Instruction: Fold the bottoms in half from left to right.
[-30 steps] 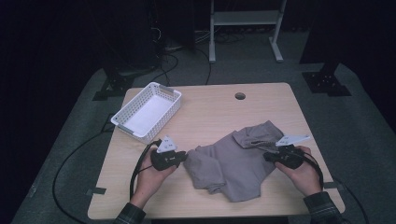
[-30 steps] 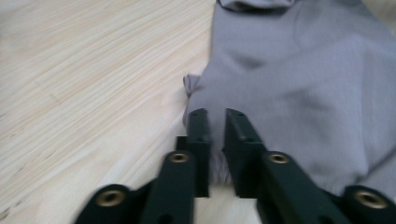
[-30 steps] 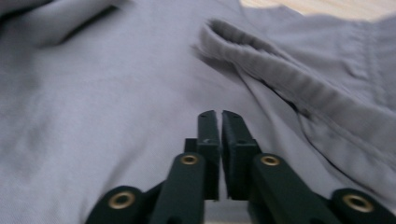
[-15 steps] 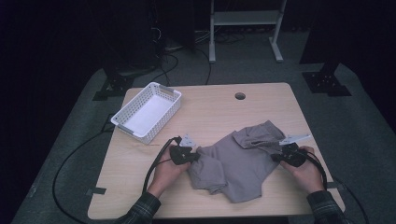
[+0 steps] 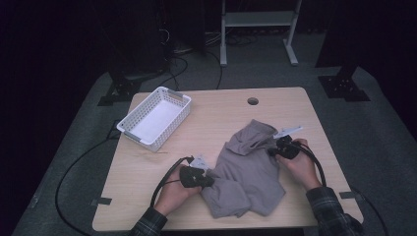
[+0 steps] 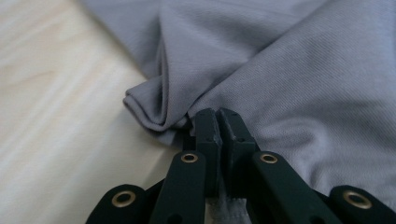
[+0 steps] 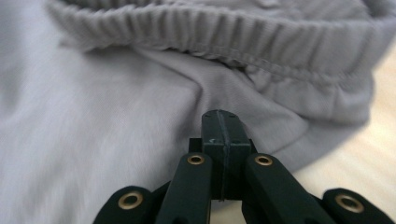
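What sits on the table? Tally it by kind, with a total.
Grey garment: 1
White basket: 1
Grippers, left and right, both at the garment's edges: 2
Total: 4

Basket [image 5: 156, 117] blocks far-left; tabletop [image 5: 221, 123] (centre) free.

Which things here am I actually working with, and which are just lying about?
In the job:
- grey garment, crumpled on the table
- left gripper, shut at the garment's left edge
- right gripper, shut at its elastic waistband

Lying about:
- white basket, apart from the garment at the table's far left
- round hole in the tabletop
- metal stand beyond the table
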Motion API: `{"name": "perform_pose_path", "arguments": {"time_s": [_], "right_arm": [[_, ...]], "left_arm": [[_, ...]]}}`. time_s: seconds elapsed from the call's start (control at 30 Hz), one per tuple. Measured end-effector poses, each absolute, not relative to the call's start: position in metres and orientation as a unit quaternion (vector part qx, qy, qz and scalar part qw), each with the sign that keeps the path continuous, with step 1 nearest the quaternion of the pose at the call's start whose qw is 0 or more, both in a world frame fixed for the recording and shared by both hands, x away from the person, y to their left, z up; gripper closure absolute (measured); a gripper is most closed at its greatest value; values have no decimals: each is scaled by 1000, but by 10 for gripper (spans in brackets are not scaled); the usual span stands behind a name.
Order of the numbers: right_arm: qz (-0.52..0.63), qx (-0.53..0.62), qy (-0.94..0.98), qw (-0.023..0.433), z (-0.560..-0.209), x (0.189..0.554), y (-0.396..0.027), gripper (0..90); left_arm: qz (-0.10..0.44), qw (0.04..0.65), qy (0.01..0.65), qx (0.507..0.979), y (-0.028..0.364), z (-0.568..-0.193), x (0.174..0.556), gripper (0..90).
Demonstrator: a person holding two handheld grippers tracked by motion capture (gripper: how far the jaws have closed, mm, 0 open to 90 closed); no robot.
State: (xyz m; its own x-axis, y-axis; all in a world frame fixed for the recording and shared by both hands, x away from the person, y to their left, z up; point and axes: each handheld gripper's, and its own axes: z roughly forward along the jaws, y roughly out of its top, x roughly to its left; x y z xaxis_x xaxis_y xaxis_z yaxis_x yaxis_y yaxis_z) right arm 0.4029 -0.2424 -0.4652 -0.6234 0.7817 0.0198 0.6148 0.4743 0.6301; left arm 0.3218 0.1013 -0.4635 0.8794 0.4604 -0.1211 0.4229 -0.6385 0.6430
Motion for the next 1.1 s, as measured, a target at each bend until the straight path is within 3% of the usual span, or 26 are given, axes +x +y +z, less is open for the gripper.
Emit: {"name": "perform_pose_path", "arguments": {"time_s": [0.27, 0.4, 0.57, 0.7, 0.97, 1.1], "right_arm": [[319, 391, 852, 143, -467, 435, -203, 892], [329, 387, 849, 144, -464, 432, -198, 804], [352, 356, 852, 150, -444, 404, -202, 780], [366, 324, 864, 123, -438, 369, -205, 787], [343, 288, 892, 59, -457, 311, -211, 781], [332, 282, 899, 52, -466, 303, -210, 810]], "left_arm": [[18, 356, 230, 906, 93, -465, 313, 851], [13, 363, 236, 901, 94, -466, 314, 852], [14, 361, 234, 903, 95, -466, 314, 851], [14, 361, 234, 903, 95, -466, 313, 850], [18, 360, 233, 903, 94, -466, 313, 848], [18, 362, 237, 901, 93, -466, 313, 845]]}}
